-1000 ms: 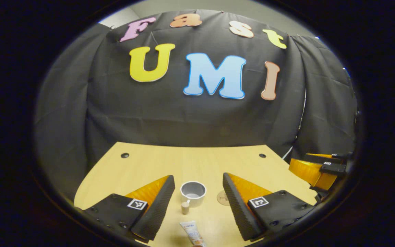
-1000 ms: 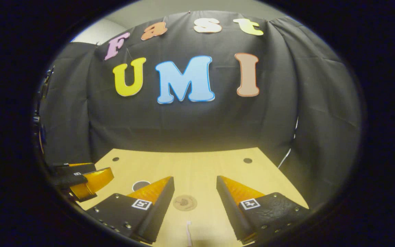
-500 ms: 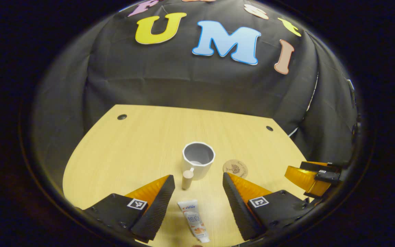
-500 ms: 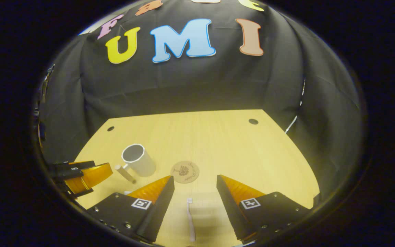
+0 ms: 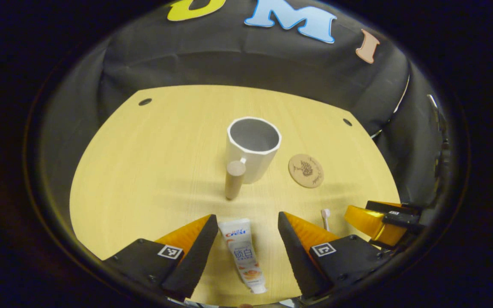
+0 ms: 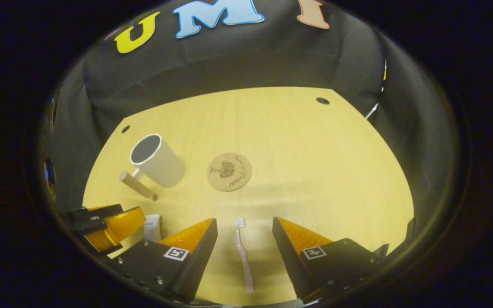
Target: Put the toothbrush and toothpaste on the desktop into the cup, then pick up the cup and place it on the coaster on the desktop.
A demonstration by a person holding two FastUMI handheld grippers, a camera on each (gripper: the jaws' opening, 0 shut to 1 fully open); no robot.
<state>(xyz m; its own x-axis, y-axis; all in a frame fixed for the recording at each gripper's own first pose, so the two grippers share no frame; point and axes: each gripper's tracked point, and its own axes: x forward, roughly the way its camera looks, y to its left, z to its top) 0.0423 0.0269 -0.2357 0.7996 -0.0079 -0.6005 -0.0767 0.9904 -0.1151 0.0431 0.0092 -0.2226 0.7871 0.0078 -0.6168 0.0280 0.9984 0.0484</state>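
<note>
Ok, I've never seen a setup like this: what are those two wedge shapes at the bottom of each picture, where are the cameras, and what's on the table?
There is no robot here. A person holds a pair of two-finger tongs in each hand, and a fisheye camera rides on each pair, looking forward along its fingers. The wedges at the bottom are those fingers.

In the left gripper view, the left tongs are open, with the toothpaste lying flat on the table between them, not gripped. In the right gripper view, the right tongs are open around the toothbrush, also lying flat and loose.

Farther back stands an empty white cup with a wooden handle, and beside it a round coaster. Nothing is held yet. The object at the edge of each view is the other pair of tongs.
</note>
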